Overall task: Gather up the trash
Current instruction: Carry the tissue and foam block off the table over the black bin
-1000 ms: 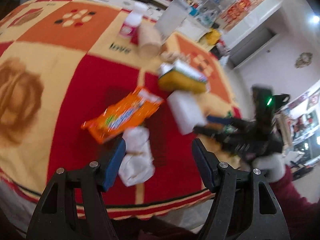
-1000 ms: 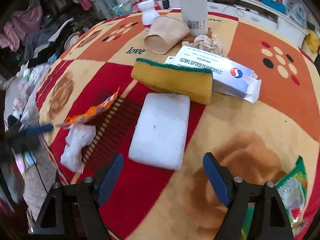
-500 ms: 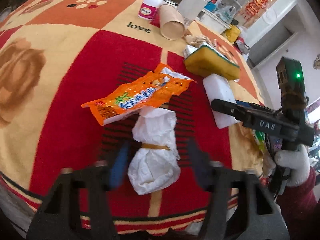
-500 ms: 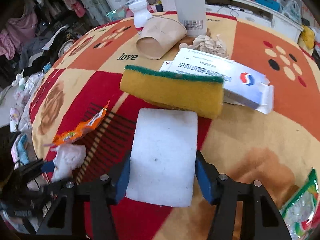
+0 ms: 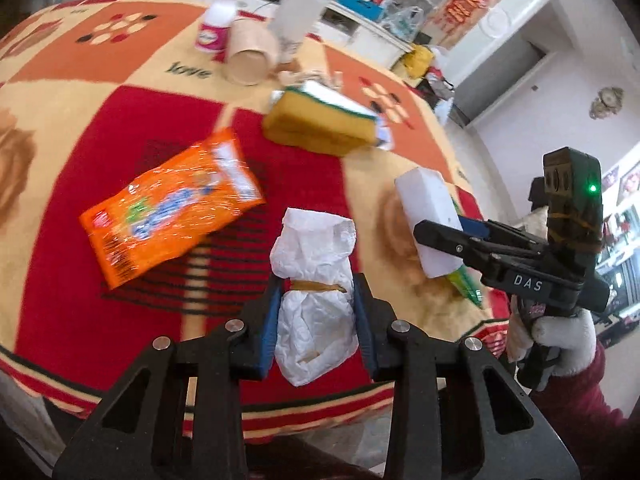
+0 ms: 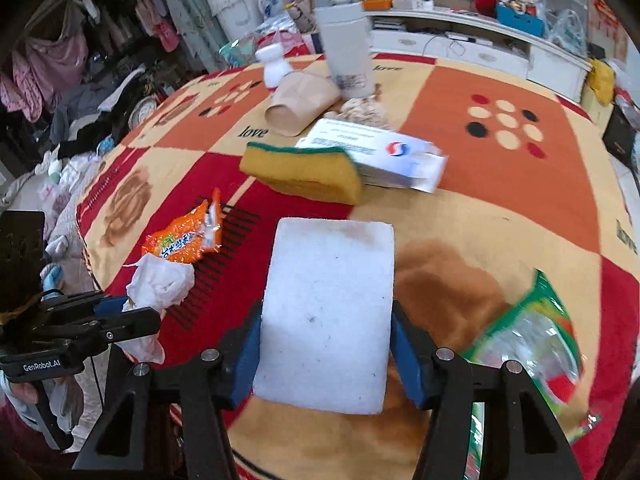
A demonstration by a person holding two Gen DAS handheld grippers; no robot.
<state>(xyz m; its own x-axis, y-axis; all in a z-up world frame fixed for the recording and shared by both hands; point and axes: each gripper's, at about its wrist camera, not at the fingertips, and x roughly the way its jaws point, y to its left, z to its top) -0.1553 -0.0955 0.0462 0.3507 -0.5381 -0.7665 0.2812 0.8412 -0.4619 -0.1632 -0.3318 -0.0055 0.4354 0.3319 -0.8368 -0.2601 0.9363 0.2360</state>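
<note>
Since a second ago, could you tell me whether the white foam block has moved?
Yes. The white foam block, clamped in the right gripper, has been lifted away from the yellow sponge it lay against.

On the patterned tablecloth (image 6: 500, 208): two sponges, one white (image 6: 328, 312), one yellow-and-green (image 6: 300, 172); two snack wrappers, orange (image 5: 172, 208) and green (image 6: 528, 336); one crumpled tissue wad (image 5: 316, 292); one paper cup (image 6: 300, 104); one tablet box (image 6: 376, 152); two grippers, left (image 5: 316, 320) and right (image 6: 326, 356).

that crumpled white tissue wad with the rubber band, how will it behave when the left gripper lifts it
The crumpled white tissue wad with the tan rubber band is probably very light and soft: it bulges between the left gripper pads. Its loose upper end likely flops. The band should keep it bundled, though thin paper may tear if squeezed hard.
</note>
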